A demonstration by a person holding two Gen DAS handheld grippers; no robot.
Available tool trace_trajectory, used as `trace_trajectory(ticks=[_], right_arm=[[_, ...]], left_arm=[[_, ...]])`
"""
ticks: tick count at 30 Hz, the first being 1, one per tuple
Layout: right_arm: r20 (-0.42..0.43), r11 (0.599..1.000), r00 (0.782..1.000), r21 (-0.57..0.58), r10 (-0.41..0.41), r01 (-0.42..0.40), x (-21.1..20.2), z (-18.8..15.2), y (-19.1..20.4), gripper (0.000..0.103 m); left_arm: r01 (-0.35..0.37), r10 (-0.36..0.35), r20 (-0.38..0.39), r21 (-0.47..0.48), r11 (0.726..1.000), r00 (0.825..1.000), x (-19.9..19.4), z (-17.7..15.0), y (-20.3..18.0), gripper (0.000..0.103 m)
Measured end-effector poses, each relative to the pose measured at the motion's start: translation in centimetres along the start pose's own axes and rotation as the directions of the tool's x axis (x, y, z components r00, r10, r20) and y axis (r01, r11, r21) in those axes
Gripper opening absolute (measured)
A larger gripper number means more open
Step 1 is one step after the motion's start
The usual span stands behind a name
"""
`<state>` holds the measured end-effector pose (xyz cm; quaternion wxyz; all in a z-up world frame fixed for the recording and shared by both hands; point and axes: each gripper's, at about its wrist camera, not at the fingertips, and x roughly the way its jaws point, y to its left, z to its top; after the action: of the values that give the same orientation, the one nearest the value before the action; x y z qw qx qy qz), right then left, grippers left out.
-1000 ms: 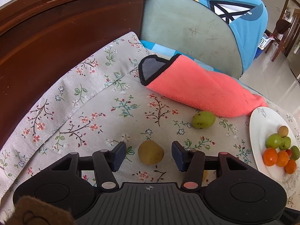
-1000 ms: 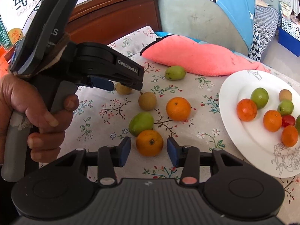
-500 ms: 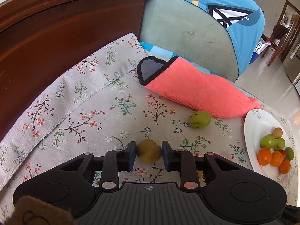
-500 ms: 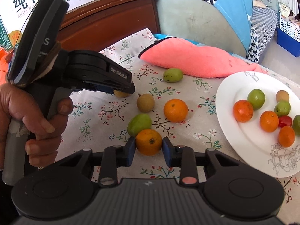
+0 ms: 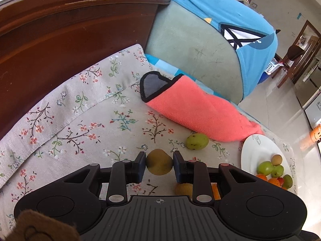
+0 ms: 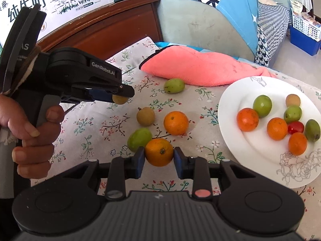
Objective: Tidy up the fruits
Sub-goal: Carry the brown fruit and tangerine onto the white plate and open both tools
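My left gripper (image 5: pixel 159 165) is shut on a small yellow-brown fruit (image 5: pixel 159 164) just above the floral cloth (image 5: pixel 84 124); in the right wrist view the same gripper (image 6: pixel 120 96) holds that fruit (image 6: pixel 120 99) at the left. My right gripper (image 6: pixel 159 156) is shut on an orange (image 6: pixel 159 154), beside a green fruit (image 6: pixel 139 138). Loose on the cloth lie another orange (image 6: pixel 176 123), a brown fruit (image 6: pixel 145 116) and a green fruit (image 6: pixel 174 85) near the towel. The white plate (image 6: pixel 236 140) at the right holds several fruits.
A pink towel (image 6: pixel 200 67) lies across the back of the cloth. Behind it stand a dark wooden board (image 5: pixel 60 40) and a blue-green cushion (image 5: pixel 200 46). A hand (image 6: pixel 30 124) grips the left tool's handle. A milk carton (image 6: pixel 60 0) sits at the far left.
Both grippers closed from open onto their fruits: the left on the yellow-brown fruit, the right on the orange. The left one has since tilted and lifted its fruit slightly.
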<state>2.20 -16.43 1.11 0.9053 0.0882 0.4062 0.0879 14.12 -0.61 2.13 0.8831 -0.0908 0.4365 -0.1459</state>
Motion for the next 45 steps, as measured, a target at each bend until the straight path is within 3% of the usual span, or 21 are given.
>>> trace_trajectory(ticks=[14, 26, 45], right_arm=[[0.111, 0.988, 0.989, 0.133, -0.096, 0.081, -3.0, 2.1, -4.8, 0.031], [0.14, 0.936, 0.963, 0.302, -0.231, 0.18, -4.6, 4.4, -11.1, 0.031], [0.091, 0.928, 0.978, 0.343, -0.189, 0.148, -2.9, 5.4, -14.5, 0.031]], left_arm=[[0.121, -0.126, 0.043, 0.094, 0.988, 0.991, -1.1, -0.2, -5.3, 0.027], [0.202, -0.208, 0.021, 0.166, 0.965, 0.978, 0.1, -1.1, -9.6, 0.027], [0.231, -0.232, -0.024, 0.225, 0.947, 0.972, 2.4, -2.3, -12.5, 0.027]])
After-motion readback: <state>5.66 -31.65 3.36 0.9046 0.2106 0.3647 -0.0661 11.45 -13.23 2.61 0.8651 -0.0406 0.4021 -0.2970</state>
